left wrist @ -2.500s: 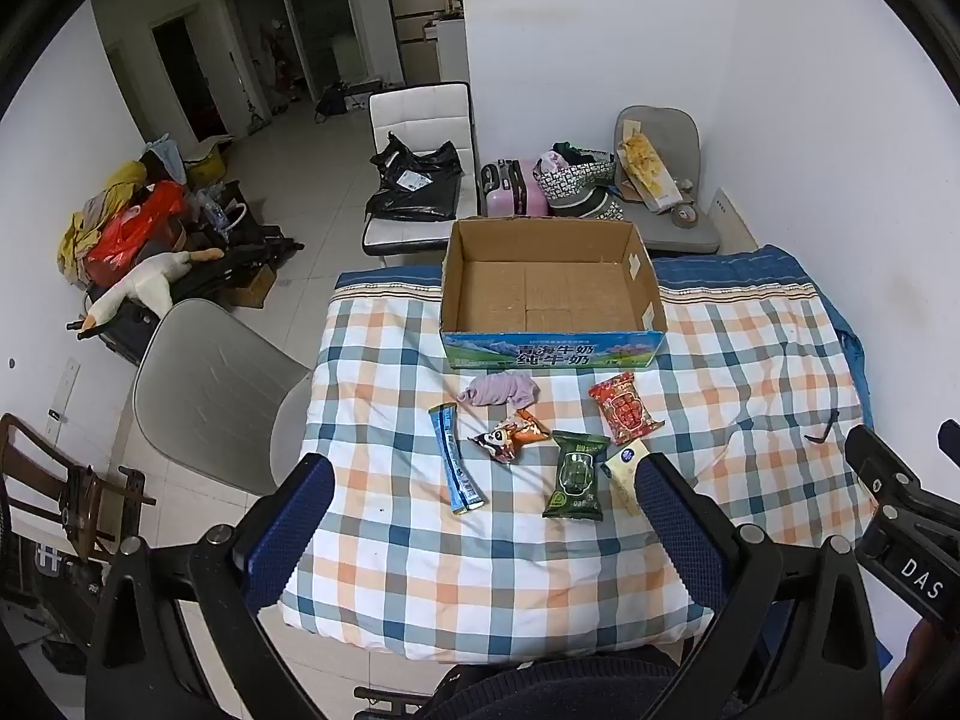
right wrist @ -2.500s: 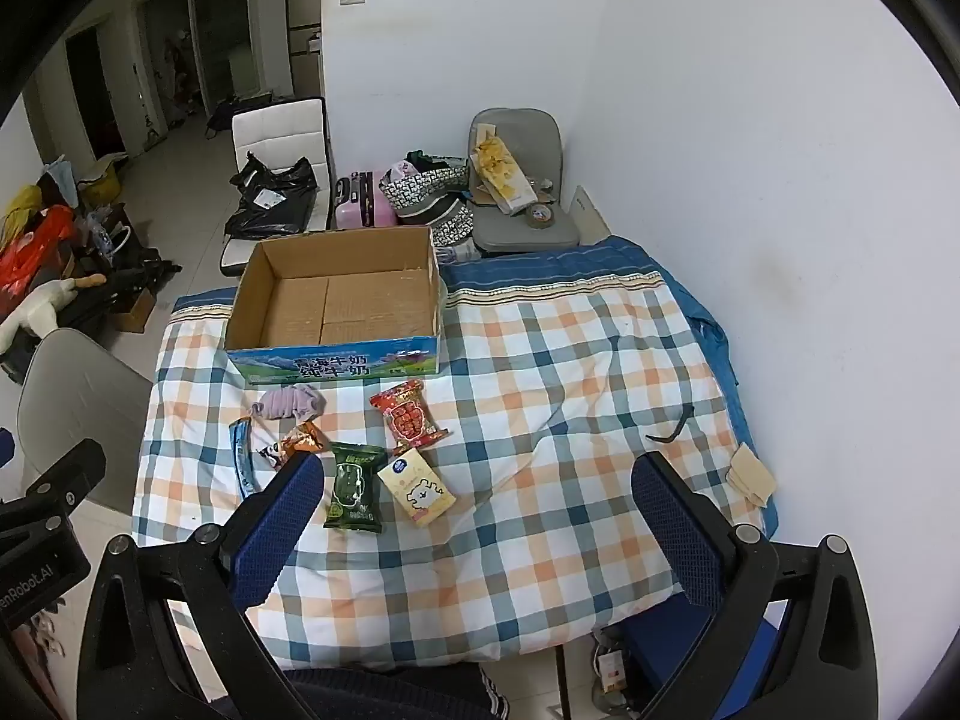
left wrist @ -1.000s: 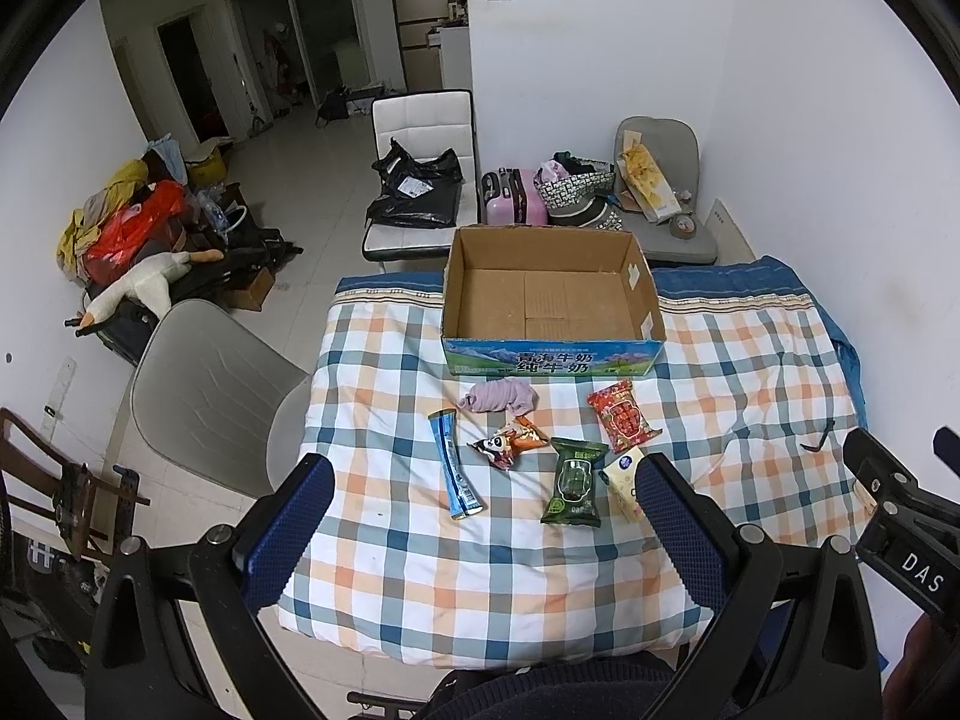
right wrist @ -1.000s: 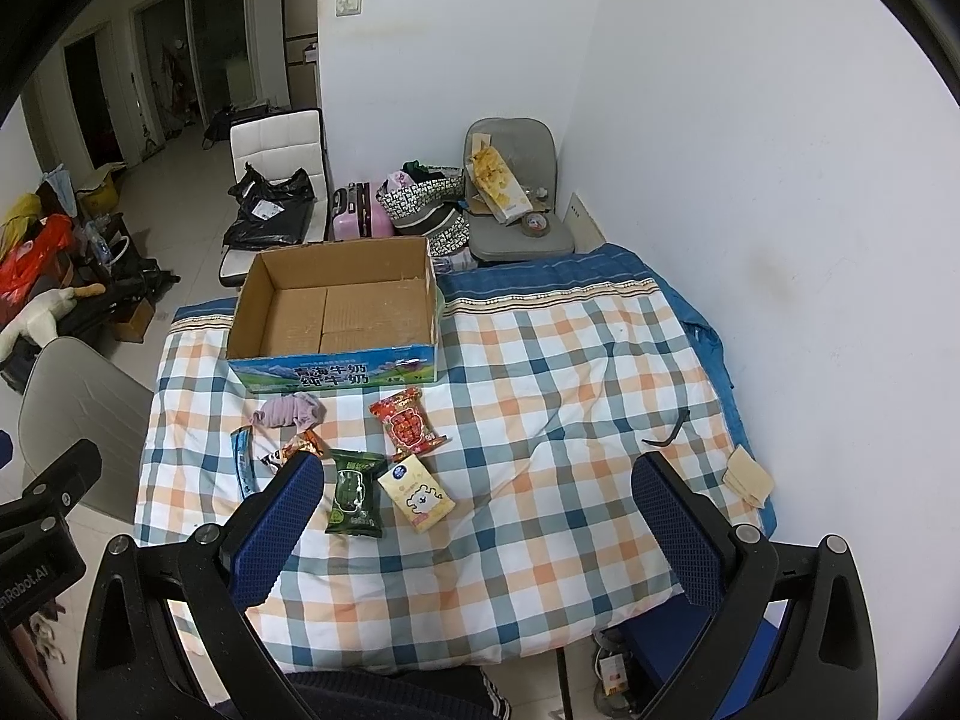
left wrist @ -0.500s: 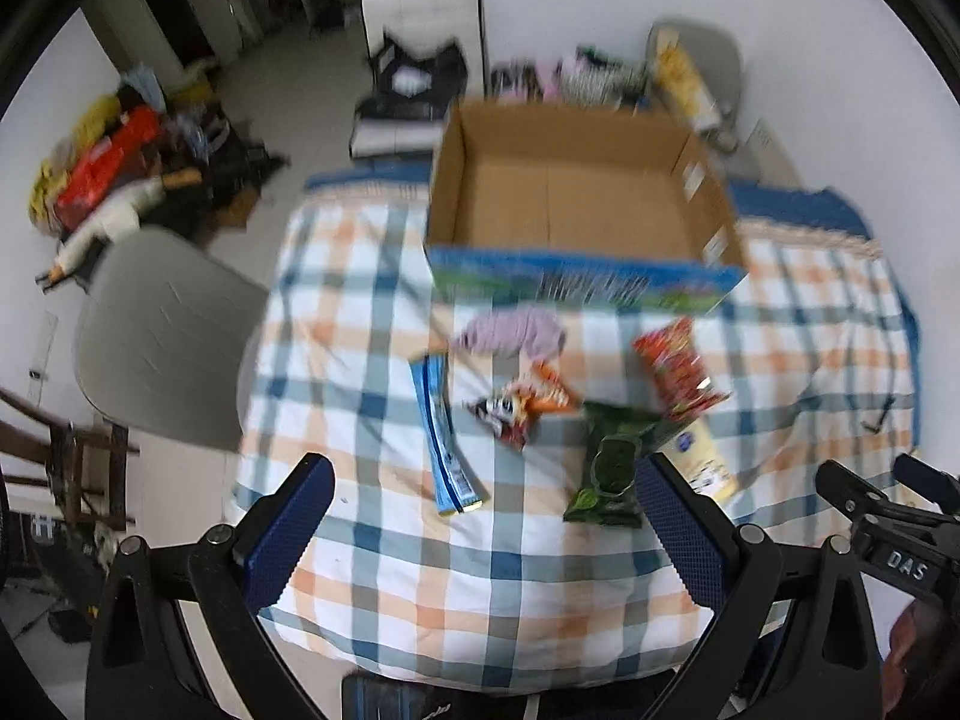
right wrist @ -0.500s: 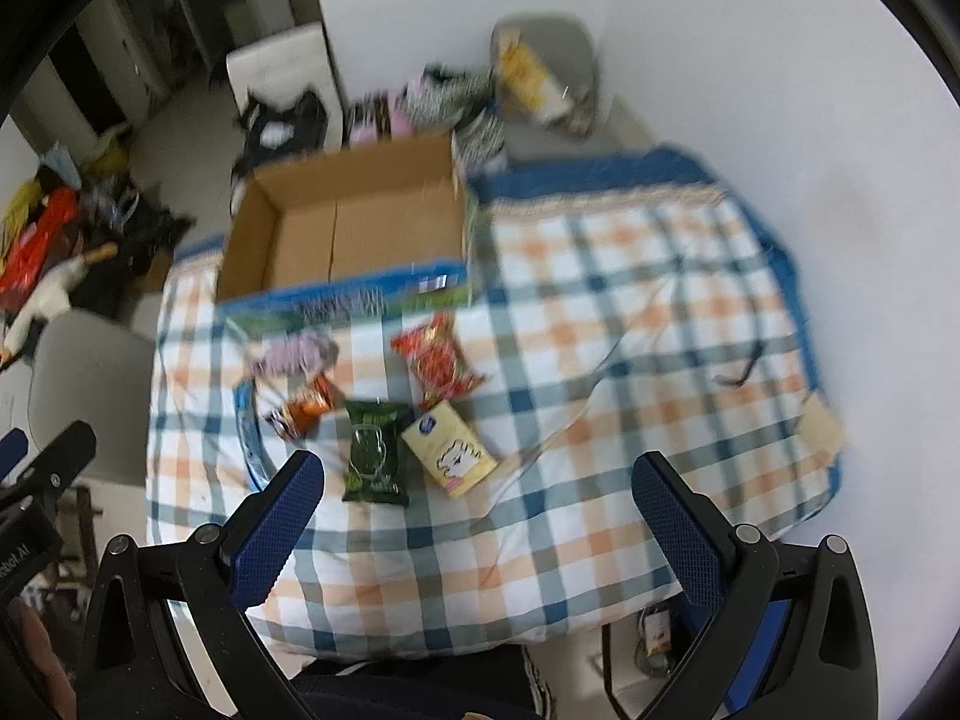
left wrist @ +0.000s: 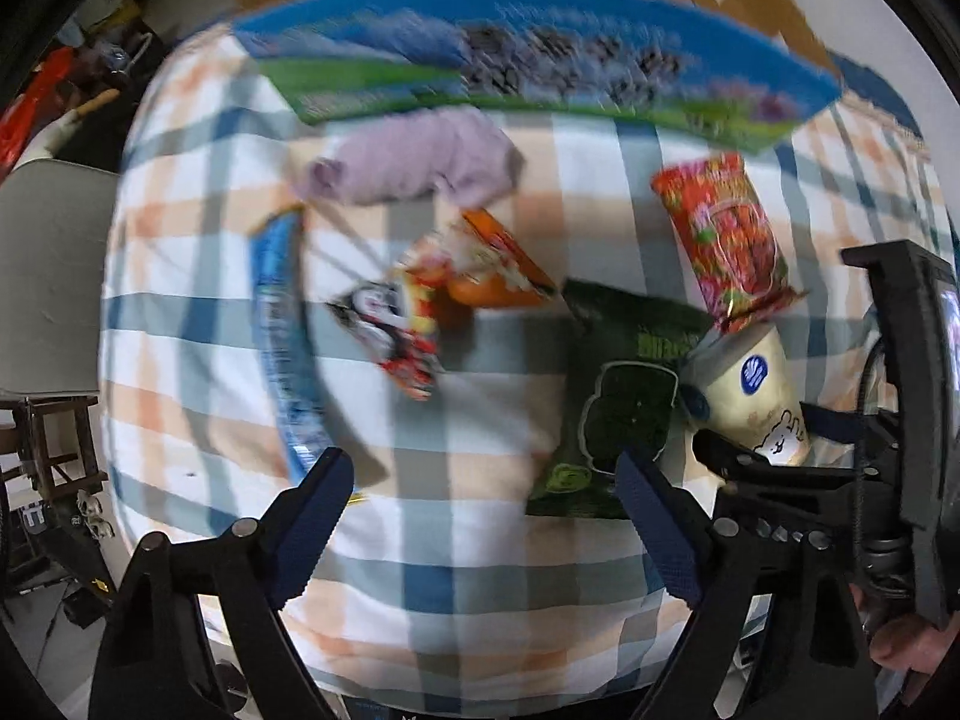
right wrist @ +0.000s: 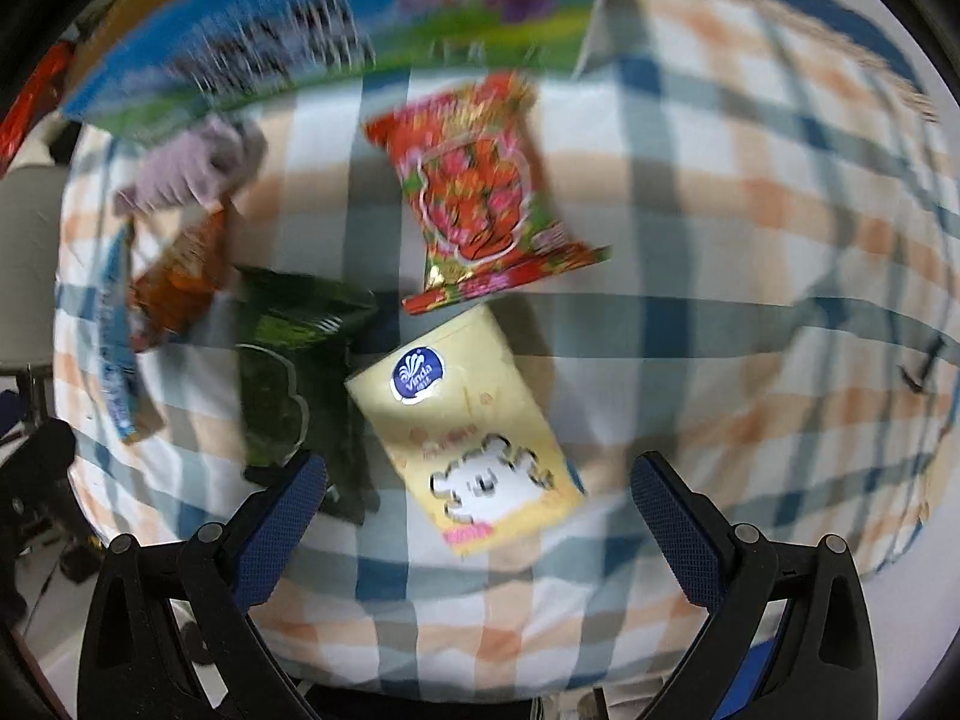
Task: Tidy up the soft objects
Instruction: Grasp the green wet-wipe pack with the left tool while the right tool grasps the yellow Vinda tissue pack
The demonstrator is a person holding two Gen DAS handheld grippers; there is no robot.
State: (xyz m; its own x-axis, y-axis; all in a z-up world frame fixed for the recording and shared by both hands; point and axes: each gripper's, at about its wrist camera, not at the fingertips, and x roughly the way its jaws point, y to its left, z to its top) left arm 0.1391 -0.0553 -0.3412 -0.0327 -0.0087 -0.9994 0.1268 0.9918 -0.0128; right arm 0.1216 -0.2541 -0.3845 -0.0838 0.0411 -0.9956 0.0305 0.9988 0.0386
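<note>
Soft packets lie on a checked cloth before an open cardboard box point(left wrist: 540, 54), also in the right wrist view point(right wrist: 336, 30). A lilac cloth point(left wrist: 414, 162) lies nearest the box. Below it are an orange snack bag point(left wrist: 456, 294), a long blue packet point(left wrist: 282, 348), a dark green packet point(left wrist: 618, 402), a red packet point(left wrist: 720, 234) and a yellow tissue pack point(right wrist: 468, 420). My left gripper point(left wrist: 480, 492) is open, low over the cloth between the blue and green packets. My right gripper point(right wrist: 477, 495) is open, its jaws either side of the tissue pack's near end.
A grey chair point(left wrist: 48, 276) stands at the table's left side, with clutter on the floor beyond it. A small black object point(right wrist: 918, 366) lies on the cloth at the right. The cloth point(right wrist: 750, 240) right of the packets is bare.
Both grippers have dropped fast toward the table and forward; the packets now fill the views, blurred by the motion. Both stay open and nothing has been picked up.
</note>
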